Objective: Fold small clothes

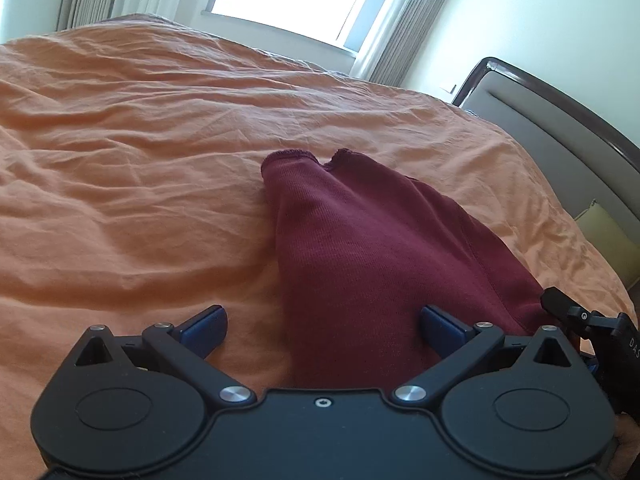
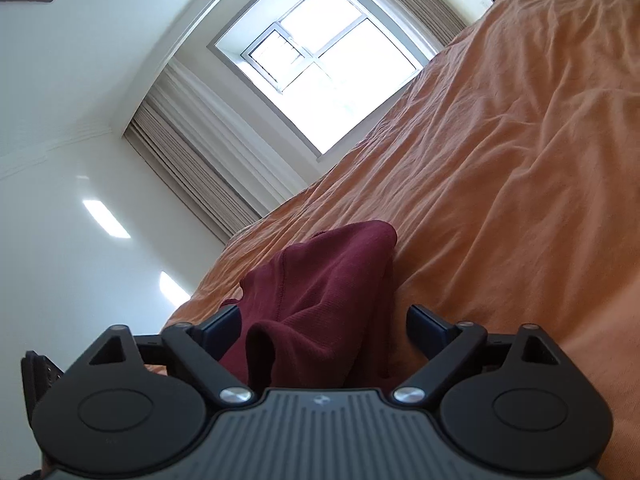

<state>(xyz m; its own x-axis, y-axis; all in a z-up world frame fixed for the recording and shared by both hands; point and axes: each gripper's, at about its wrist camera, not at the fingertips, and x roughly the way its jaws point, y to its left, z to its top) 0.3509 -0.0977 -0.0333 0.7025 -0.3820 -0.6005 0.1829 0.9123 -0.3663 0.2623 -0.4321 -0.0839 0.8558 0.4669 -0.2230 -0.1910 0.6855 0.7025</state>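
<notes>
Left wrist view: maroon garment (image 1: 372, 248) stretches lengthwise away between the wide-open, empty left hand-held gripper (image 1: 324, 320).

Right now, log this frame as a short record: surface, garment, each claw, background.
surface: orange bedsheet, wrinkled
garment: dark red knit garment lying on the sheet, bunched, not folded flat
left claw: open, its blue pads either side of the garment's near edge, not pressing it
right claw: open, garment between the fingers, no clamp visible
background: bright window with curtains, headboard at the right of the left view
</notes>
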